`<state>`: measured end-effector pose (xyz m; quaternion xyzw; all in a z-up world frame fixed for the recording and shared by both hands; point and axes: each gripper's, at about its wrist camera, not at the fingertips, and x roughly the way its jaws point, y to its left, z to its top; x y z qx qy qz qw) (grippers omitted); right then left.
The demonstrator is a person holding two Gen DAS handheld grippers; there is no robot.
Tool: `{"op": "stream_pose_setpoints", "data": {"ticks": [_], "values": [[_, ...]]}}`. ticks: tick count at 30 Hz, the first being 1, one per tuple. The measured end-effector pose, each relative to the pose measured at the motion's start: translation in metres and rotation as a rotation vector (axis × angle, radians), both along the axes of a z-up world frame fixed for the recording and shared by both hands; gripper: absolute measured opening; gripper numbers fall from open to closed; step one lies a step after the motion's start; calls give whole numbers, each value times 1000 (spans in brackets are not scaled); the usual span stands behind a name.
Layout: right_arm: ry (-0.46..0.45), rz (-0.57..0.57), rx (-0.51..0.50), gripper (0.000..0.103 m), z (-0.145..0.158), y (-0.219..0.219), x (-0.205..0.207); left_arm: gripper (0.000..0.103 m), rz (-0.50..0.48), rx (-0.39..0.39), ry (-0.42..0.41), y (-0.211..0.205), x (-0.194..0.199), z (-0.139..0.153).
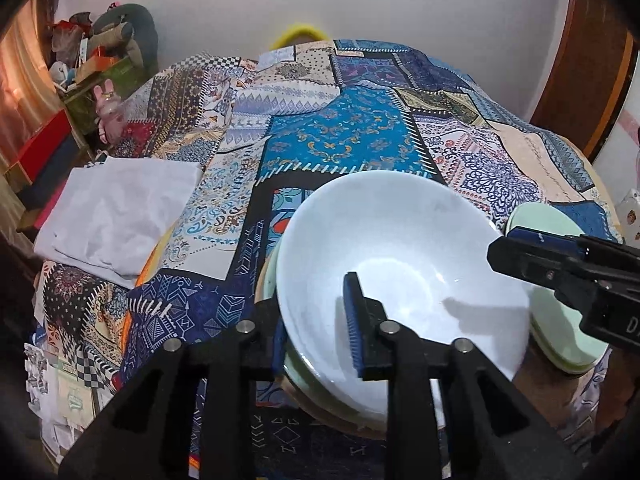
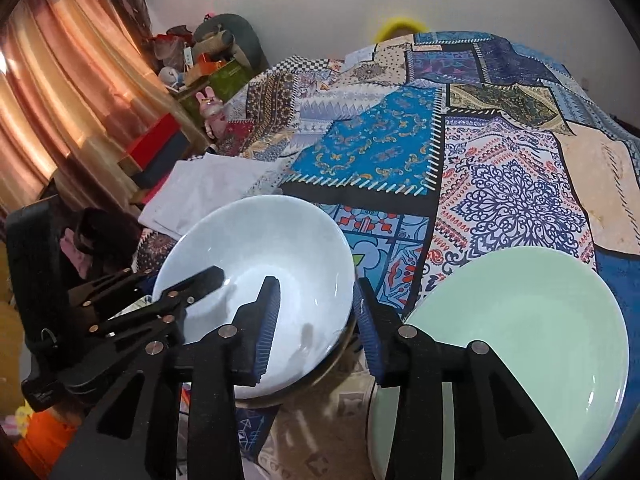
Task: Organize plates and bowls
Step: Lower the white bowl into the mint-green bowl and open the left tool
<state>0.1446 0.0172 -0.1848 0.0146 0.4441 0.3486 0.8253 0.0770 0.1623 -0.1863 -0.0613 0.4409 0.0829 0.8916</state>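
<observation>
At the near edge of the cloth (image 1: 344, 136), working the stacking step: seating the bowl (image 1: 400, 264) upright on a plate stack (image 1: 304, 376), with a green plate (image 2: 520, 340) lying just beside it on the right. Straddling the bowl's near-left rim with the left gripper (image 1: 320, 336), one pad inside and one outside, spread slightly and not pinching. Straddling the right rim with the right gripper (image 2: 320, 320) in the same way, spread wider and standing clear of the wall on both sides. Judging the bowl as resting on the stack rather than hanging in a grip. Next, probably calling for lifting both grippers straight up off the rim without dragging the bowl sideways, then turning to the green plate. Covering the whole surface with a busy patchwork print, slightly rumpled, and carrying a folded white sheet (image 1: 116, 216) at the left. Beyond, showing a plain wall (image 1: 240, 0), an orange curtain (image 2: 60, 100) and a heap of toys (image 2: 208, 108).
</observation>
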Motion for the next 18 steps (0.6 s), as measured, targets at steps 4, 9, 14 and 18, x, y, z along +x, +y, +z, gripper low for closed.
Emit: {"op": "stream_pose_setpoints", "data": {"ticks": [4, 9, 14, 18], "values": [[-13, -1, 16, 41, 4, -4, -2, 42, -14, -24, 23, -4, 4, 6], [-5, -3, 38, 42, 5, -10, -2, 50, -12, 1, 49, -14, 9, 12], [9, -4, 58, 43, 4, -14, -1, 51, 6, -38, 64, -8, 12, 18], [17, -3, 61, 43, 2, -16, -1, 55, 31, -16, 19, -2, 5, 29]]}}
